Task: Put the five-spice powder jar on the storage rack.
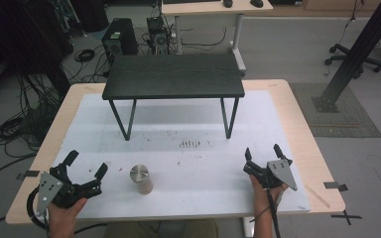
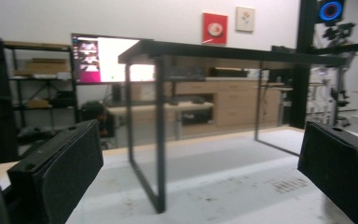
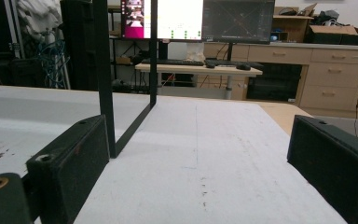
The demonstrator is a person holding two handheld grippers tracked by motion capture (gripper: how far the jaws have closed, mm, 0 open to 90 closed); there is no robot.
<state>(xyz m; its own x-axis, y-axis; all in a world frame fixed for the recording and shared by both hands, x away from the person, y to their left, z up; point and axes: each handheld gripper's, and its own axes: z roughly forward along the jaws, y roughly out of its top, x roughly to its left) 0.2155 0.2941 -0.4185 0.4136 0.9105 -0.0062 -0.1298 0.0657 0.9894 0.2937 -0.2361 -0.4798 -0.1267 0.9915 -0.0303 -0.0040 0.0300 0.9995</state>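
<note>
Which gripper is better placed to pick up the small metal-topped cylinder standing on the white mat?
Left. The left gripper is open and lies close beside the small metal-topped cylinder; the right gripper, also open, is much farther away across the white mat.

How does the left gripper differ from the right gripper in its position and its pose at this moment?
The left gripper sits at the near left corner of the white mat, close to the metal-topped cylinder; the right gripper sits at the near right, with nothing close to it. The left gripper's jaws point up and to the right, and the right gripper's point almost straight away from the person. Both are open, empty and hand-held.
</note>
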